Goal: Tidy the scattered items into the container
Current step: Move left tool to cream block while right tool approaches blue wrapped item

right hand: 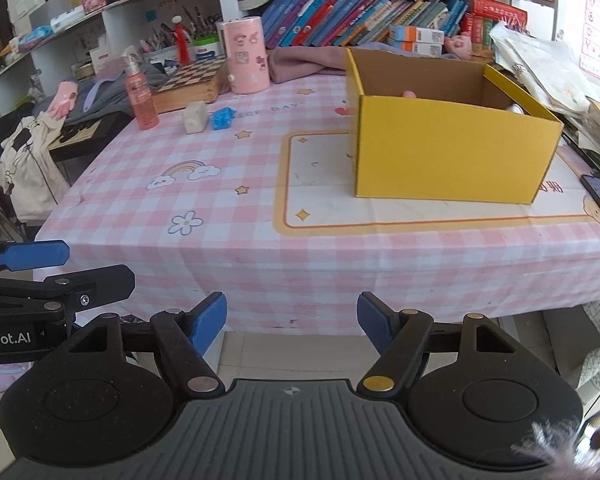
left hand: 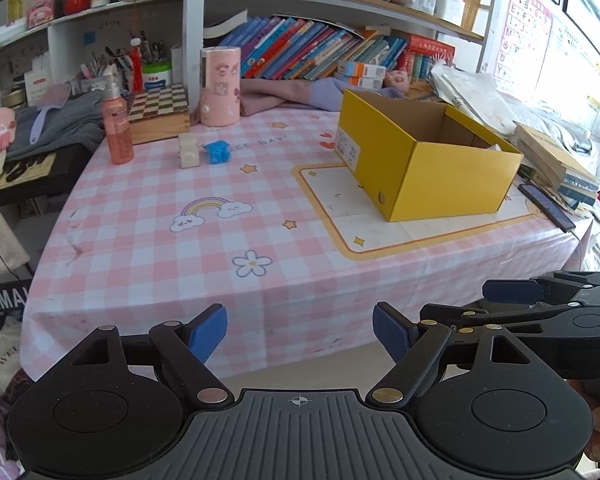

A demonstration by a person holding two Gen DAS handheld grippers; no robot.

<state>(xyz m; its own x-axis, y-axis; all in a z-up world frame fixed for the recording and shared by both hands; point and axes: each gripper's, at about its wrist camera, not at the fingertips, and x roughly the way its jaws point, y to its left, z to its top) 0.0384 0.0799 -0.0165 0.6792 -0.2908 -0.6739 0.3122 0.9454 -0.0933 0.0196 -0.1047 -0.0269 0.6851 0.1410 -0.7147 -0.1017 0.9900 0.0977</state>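
An open yellow cardboard box (left hand: pixel 452 172) (right hand: pixel 448 152) stands on the right half of the pink checked tablecloth (left hand: pixel 204 240); something pink and something white peek over its rim in the right wrist view. Far back on the left lie a cream block (left hand: pixel 189 150) (right hand: pixel 195 117) and a small blue item (left hand: pixel 217 153) (right hand: pixel 222 118), side by side. A pink spray bottle (left hand: pixel 116 124) (right hand: pixel 140 96) stands left of them. My left gripper (left hand: pixel 300 334) is open and holds nothing, off the table's near edge. My right gripper (right hand: pixel 291 322) is open too, with nothing between its fingers, beside the left one.
A pink cylindrical tin (left hand: pixel 220 86), a chessboard box (left hand: pixel 158 114) and folded cloth (left hand: pixel 276 94) line the back. Books (left hand: pixel 556 160) and a dark phone (left hand: pixel 546 205) sit at the right edge. Shelves of books rise behind; clothes pile on the left.
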